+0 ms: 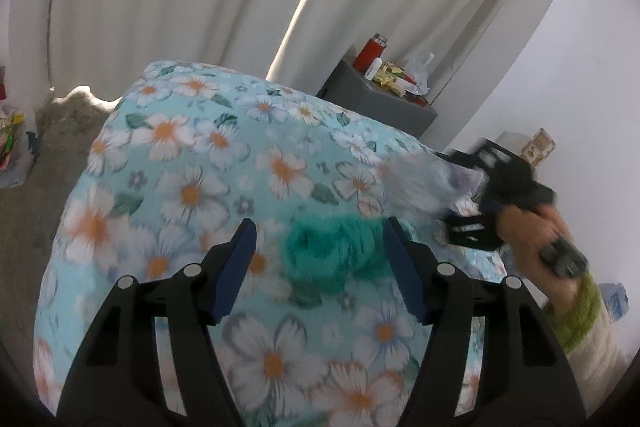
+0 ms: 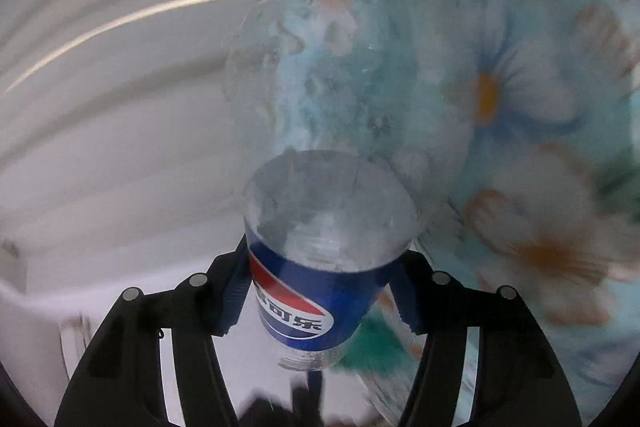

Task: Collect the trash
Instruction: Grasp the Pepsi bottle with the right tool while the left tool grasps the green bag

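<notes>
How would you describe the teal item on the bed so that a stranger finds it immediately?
Look at the floral bedspread. Between the left gripper fingers lies a crumpled teal bundle, the only solid-coloured, unpatterned thing there.

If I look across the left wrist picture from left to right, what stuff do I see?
Clear bag of colourful scraps → teal fuzzy bundle on the flowered blue bedspread → red flask on the grey cabinet → right gripper with a clear plastic bottle.

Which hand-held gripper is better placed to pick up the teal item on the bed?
Left. The left hand-held gripper has open jaws on either side of the teal item; the right already clamps a bottle.
</notes>
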